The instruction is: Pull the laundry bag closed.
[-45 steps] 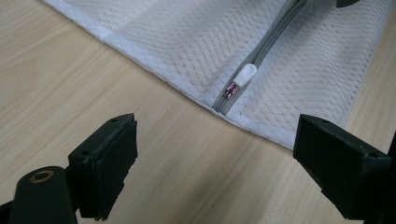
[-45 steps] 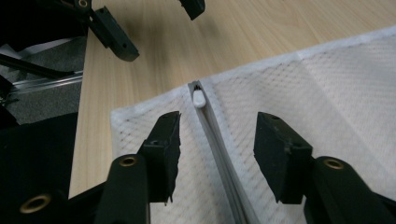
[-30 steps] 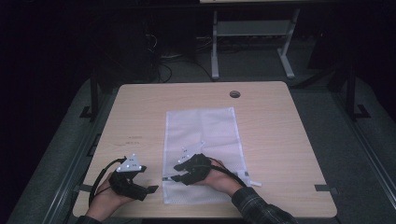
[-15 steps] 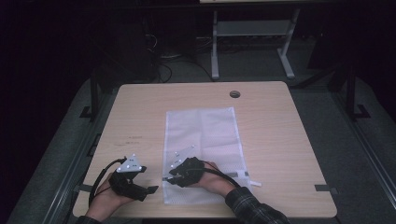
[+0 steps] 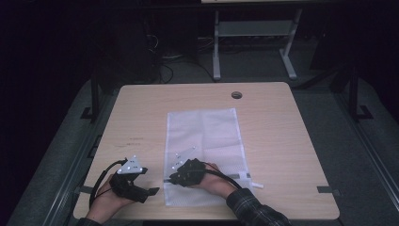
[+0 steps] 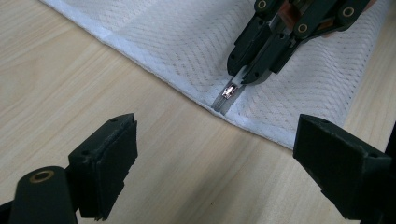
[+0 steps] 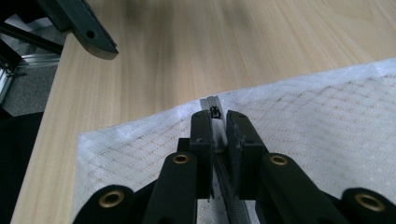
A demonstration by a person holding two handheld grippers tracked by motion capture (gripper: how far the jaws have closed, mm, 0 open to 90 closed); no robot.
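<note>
A white mesh bag (image 5: 202, 136) lies flat in the middle of the table, with a zipper along its near end. My right gripper (image 5: 167, 180) rests on the bag's near left corner. Its jaws have just been closing and are now shut on the small metal zipper pull (image 7: 215, 112), which sticks out between the pads (image 7: 201, 135). In the left gripper view that pull (image 6: 228, 91) shows at the right gripper (image 6: 243, 77) tips. My left gripper (image 5: 151, 190) sits on bare wood just left of the bag, jaws wide open (image 6: 215, 154), nothing between them.
The wooden table (image 5: 282, 141) has a round cable hole (image 5: 236, 95) near its far edge. A small white tag (image 5: 252, 182) juts from the bag's near right corner. A metal stand (image 5: 254, 28) and cables are on the dark floor beyond.
The right gripper has edged slightly left and nearer along the bag's end. The left gripper has stayed where it was.
</note>
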